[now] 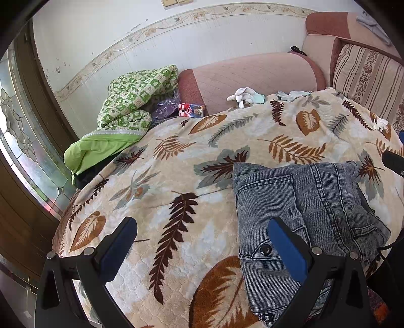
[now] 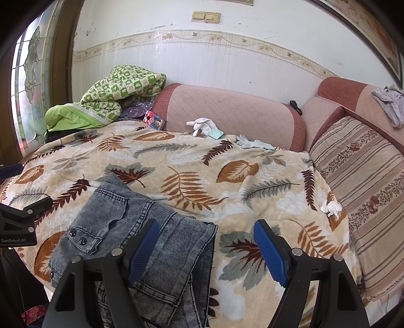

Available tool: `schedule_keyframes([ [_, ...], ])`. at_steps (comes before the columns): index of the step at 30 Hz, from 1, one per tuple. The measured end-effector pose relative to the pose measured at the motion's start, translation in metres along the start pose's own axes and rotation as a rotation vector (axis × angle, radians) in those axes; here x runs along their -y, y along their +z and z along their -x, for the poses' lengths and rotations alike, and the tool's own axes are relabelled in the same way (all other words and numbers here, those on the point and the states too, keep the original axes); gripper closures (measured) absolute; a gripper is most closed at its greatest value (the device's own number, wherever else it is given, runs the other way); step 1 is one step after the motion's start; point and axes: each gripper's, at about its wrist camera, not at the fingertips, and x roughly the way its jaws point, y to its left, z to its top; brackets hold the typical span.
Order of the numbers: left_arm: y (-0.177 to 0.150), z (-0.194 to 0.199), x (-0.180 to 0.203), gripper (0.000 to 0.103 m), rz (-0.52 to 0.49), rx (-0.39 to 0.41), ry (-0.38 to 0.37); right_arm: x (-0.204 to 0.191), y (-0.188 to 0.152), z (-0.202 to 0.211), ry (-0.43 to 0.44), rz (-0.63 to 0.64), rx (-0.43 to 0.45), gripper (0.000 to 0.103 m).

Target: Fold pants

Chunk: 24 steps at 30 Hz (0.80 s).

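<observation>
The grey pants are seen folded on the leaf-print blanket, at 4 o'clock from the left gripper, which is spread wide, holding nothing. Only the right view shows the right gripper, likewise gaping and unladen, and 2 wall switches at 12 o'clock.

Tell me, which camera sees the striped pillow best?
The right wrist view: the striped pillow fills its right side, nearly whole. The left wrist view shows only its upper part, squeezed at the top right edge.

pants lower part cut off by bottom edge, small box print illegible
</observation>
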Motion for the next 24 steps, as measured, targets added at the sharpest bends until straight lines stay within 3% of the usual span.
schedule_keyframes([
  [20, 0.000, -0.002, 0.000, 0.000, -0.001, -0.003, 0.000, -0.001, 0.000, -0.005, 0.001, 0.011, -0.017, 0.022],
  [24, -0.006, -0.016, -0.005, 0.000, 0.003, -0.042, -0.040, 0.005, -0.004, -0.019, 0.031, -0.012, -0.070, 0.022],
])
